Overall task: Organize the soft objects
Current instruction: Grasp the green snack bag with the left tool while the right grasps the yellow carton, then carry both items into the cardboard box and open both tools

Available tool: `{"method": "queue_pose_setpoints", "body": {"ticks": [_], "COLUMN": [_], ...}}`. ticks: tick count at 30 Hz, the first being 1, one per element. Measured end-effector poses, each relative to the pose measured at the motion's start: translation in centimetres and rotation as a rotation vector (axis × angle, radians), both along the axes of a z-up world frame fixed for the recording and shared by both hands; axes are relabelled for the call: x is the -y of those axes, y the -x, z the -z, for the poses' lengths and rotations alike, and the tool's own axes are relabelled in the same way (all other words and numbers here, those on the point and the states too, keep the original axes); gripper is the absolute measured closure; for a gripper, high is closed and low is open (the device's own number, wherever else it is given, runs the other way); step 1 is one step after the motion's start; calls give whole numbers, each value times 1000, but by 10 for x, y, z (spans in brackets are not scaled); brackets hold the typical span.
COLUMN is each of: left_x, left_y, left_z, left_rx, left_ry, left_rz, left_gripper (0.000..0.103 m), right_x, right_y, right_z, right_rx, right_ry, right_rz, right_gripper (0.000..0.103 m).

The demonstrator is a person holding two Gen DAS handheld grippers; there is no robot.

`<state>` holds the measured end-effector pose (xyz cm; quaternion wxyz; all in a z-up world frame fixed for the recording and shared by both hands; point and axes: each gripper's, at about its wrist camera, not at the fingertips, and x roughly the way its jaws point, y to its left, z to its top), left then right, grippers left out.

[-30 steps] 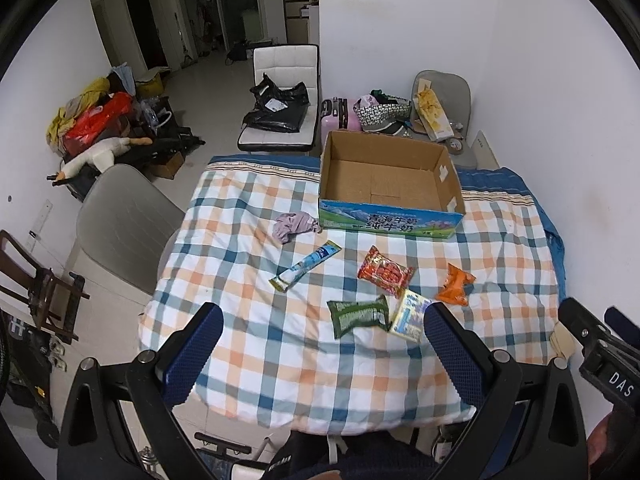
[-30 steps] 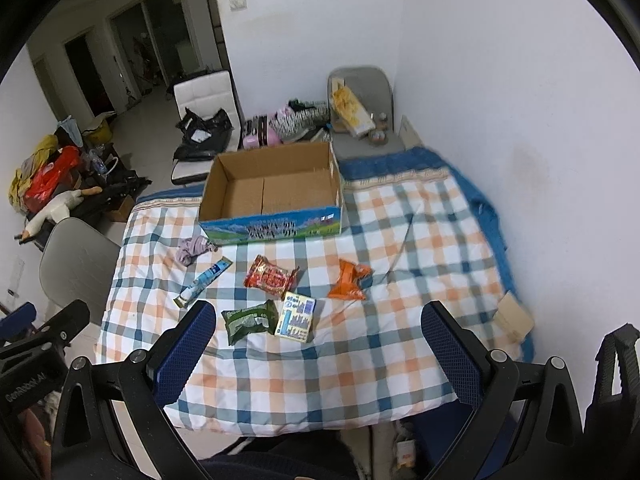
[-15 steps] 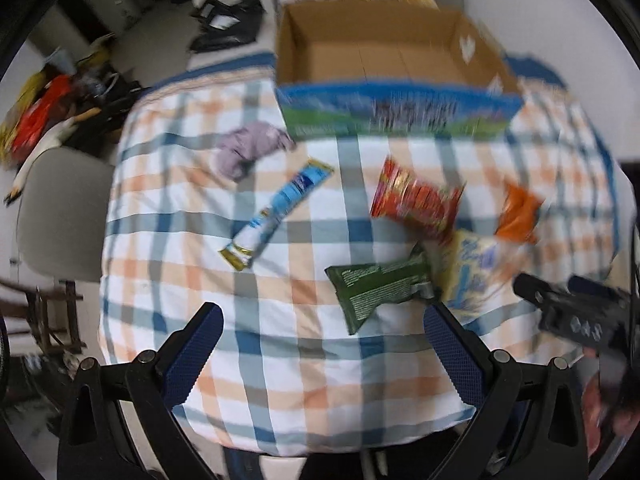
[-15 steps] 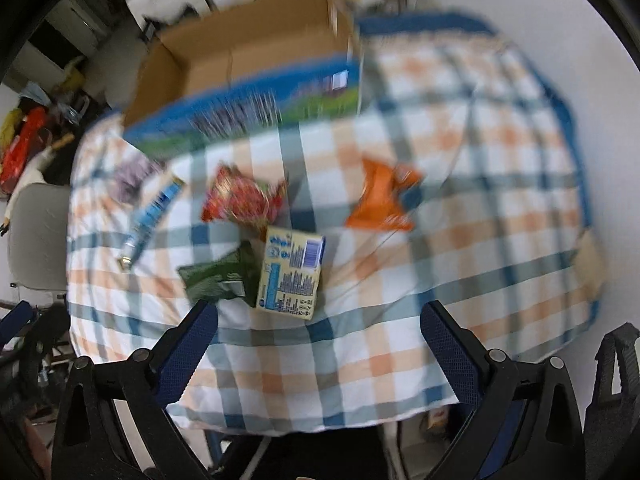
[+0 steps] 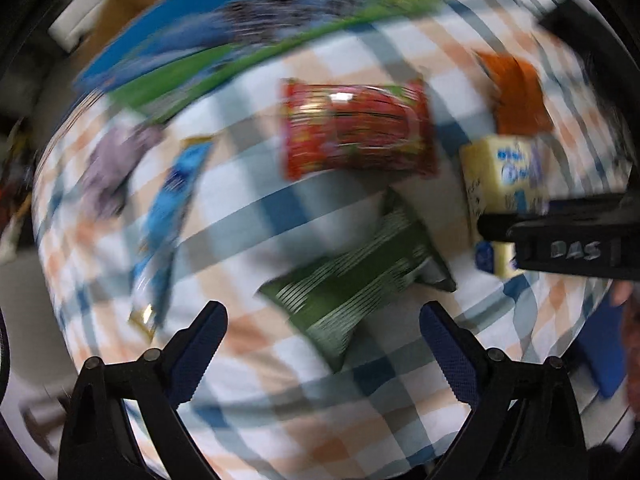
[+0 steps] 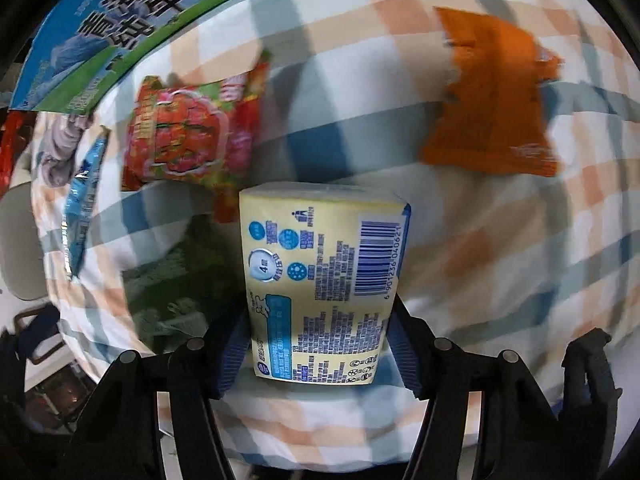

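Right gripper [image 6: 316, 344]: has come down from high above the table onto the tissue pack [image 6: 324, 280]; its blue pads sit against the pack's two long sides, jaws drawn in around it. Whether it is squeezing yet or only bracketing, I cannot tell for sure, though it looks like a grip.
Left gripper [image 5: 322, 344]: jaws wide apart, holding nothing; it has also dropped low, and hovers over the green packet [image 5: 352, 280], not touching it.
Tissue pack: on the cloth [image 6: 500, 260] near the front edge, just beside the green packet and just in front of the red packet [image 6: 188, 136]; not clearly lifted.
Other soft things: orange packet [image 6: 492, 96] toward the right edge; blue tube [image 5: 168, 232] and purple cloth [image 5: 112, 164] toward the left edge. All lie loose.
Box [image 6: 120, 28]: at the far edge, printed side facing us; its inside is out of sight in both views.
Change: a second ago both tools looked over the whole table; now each is close over one item.
Meaning: sorting seems to be only starting, with the first pick under way. Likely next is a lift toward the box.
Risk: the pack is soft and may buckle.
View: left camera heavily blurred.
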<state>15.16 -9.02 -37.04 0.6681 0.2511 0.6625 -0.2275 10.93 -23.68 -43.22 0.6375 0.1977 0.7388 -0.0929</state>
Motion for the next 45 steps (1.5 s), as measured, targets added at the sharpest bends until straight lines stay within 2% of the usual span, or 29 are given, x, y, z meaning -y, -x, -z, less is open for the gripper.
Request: {"method": "queue_pose_setpoints", "body": {"ticks": [2,4,5,6,7,10,13,15,16,18,22,25,27,30,32,33,39,45], "left_x": [14,21,21,20,18,-6,-54,-75,-81,-84,-75,-74,-80,-83,-85,-85,-80,-89], "left_y": [-2,-6,-9,-12,-16,-34,-56,-62,-63,-60,-57,-48,-42,-33,-21,-18,-3,-15], "left_z": [16,31,38,46,50,51,55,60,65,70,72,69,67,52,42,35,-25,-106], "left_rx": [-21,-48,-73,-111,-138,-216,-297,-309,-334,-350,-300,-291,-275,-258,-206,-188,-59,50], "left_ry": [-22,-33,-41,-44,-32,43,128,173,189,191,159,159,158,171,160,164,191,271], "left_rz": [73,96,98,86,54,-149,-483,-610,-632,-603,-476,-446,-442,-459,-455,-456,-430,-383], "left_gripper": [5,18,33,41,43,50,51,50,50,49,49,50,63,68,69,69,69,69], "right_x": [4,8,8,6,3,-9,-22,-27,-33,-42,-43,-55,-60,-70,-76,-73,-117,-160], "right_y": [0,0,0,-2,-3,-7,-11,-11,-13,-19,-21,-26,-23,-22,-18,-13,-10,-18], "right_z": [5,13,19,25,29,37,42,40,44,45,52,59,60,65,62,56,27,-21], "right_rx": [-13,-32,-41,-46,-50,-55,-60,-61,-59,-59,-66,-78,-81,-88,-82,-75,-9,94], "right_ry": [11,22,22,17,13,14,18,17,17,11,-1,-2,4,22,40,49,80,99], "right_rz": [-1,0,2,4,3,-8,-26,-33,-31,-25,-13,-8,-7,-10,-9,-12,-20,-33], "right_gripper": [38,38,38,38,38,38,38,38,37,36,36,36,36,37,38,38,38,38]}}
